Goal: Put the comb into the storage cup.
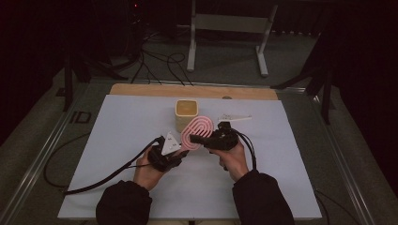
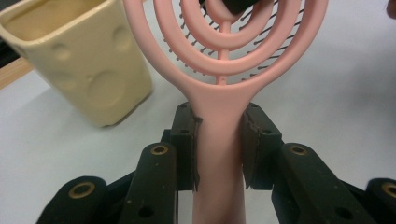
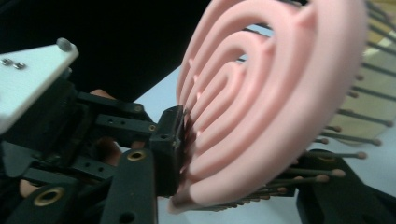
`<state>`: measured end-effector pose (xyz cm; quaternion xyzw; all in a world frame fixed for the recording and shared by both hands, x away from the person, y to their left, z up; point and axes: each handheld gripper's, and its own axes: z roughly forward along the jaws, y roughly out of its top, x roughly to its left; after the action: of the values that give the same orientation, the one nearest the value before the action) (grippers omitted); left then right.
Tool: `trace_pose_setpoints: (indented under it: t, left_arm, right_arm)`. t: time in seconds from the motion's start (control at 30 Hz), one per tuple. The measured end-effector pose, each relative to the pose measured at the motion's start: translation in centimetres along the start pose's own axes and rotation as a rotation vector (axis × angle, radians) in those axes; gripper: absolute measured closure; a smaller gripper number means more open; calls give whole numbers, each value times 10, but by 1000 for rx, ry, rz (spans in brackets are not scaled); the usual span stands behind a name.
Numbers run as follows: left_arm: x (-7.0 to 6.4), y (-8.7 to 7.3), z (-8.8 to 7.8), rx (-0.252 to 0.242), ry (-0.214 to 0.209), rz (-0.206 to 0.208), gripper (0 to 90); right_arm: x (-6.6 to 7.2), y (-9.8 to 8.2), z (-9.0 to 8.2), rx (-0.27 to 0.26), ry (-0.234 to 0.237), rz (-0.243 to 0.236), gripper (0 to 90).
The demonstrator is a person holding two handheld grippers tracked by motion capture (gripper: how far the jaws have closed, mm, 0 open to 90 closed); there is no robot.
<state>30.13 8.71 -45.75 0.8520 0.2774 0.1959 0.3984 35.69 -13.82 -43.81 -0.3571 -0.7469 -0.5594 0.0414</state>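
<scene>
left hand-held gripper (image 2: 219,149) clamps pink brush (image 1: 197,131) handle | right hand-held gripper (image 3: 233,172) clenches its head | brush just in front of yellow cup (image 1: 187,114) | risk: your opposing pulls twist it, slips

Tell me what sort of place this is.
Probably a lab or studio bench set up for recording, not a home: a white sheet covers the table, cables trail over a carpeted floor, a bare metal stand sits behind, and the surroundings are dark.
</scene>
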Motion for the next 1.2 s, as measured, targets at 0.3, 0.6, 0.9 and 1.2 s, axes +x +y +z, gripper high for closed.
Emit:
trace_pose_setpoints:
  t: [0.3, 0.6, 0.9, 1.2]
  left_arm:
    - [0, 0, 0, -5, 4, -3, 707]
    - [1, 0, -2, -7, -5, -10, 690]
    - [2, -1, -3, -1, -7, -17, 507]
    - [0, -2, -11, -55, 24, -22, 263]
  right_arm:
    - [2, 0, 1, -16, 65, 36, 633]
    - [3, 1, 2, -47, 75, 54, 637]
    - [3, 2, 0, -73, 51, 55, 640]
    - [1, 3, -5, -92, 37, 59, 641]
